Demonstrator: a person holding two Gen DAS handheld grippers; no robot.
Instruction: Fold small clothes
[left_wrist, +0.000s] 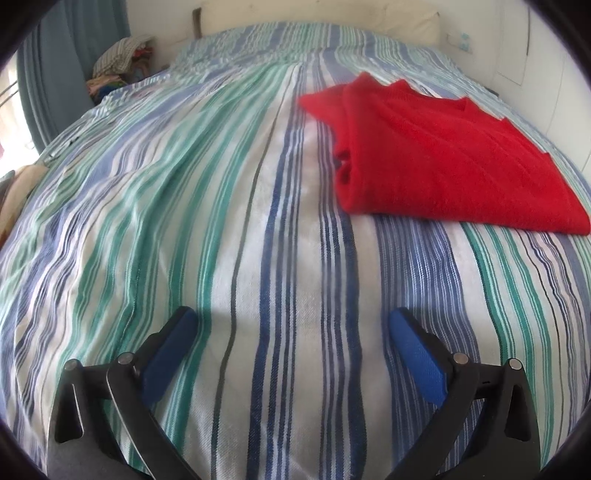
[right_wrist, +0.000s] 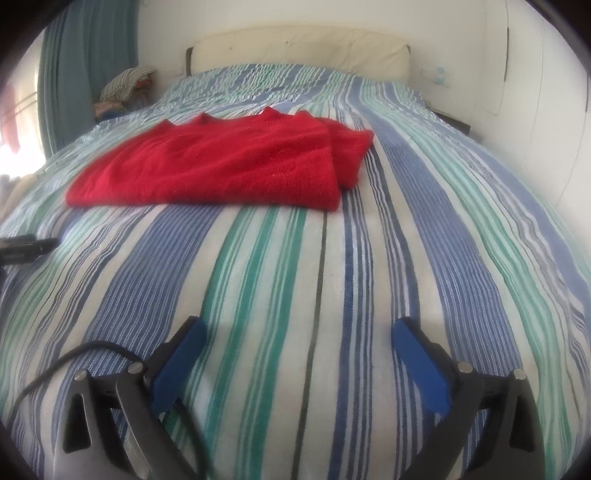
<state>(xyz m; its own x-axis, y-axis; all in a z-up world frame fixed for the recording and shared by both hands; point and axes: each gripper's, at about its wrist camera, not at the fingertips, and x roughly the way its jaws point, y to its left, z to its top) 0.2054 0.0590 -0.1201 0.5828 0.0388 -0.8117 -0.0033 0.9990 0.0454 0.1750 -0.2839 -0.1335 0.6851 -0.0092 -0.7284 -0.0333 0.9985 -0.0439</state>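
A red knit garment (left_wrist: 439, 155) lies folded flat on the striped bedspread (left_wrist: 236, 206). It sits ahead and to the right in the left wrist view and ahead and to the left in the right wrist view (right_wrist: 218, 166). My left gripper (left_wrist: 291, 325) is open and empty, low over the bedspread, well short of the garment. My right gripper (right_wrist: 297, 332) is open and empty, also short of the garment. A dark gripper tip, probably the left one (right_wrist: 27, 247), pokes in at the left edge of the right wrist view.
A cream headboard (right_wrist: 299, 46) and white wall stand at the far end of the bed. A pile of clothes (left_wrist: 120, 61) sits at the far left by a blue-green curtain (right_wrist: 79, 66). A black cable (right_wrist: 55, 369) trails by my right gripper.
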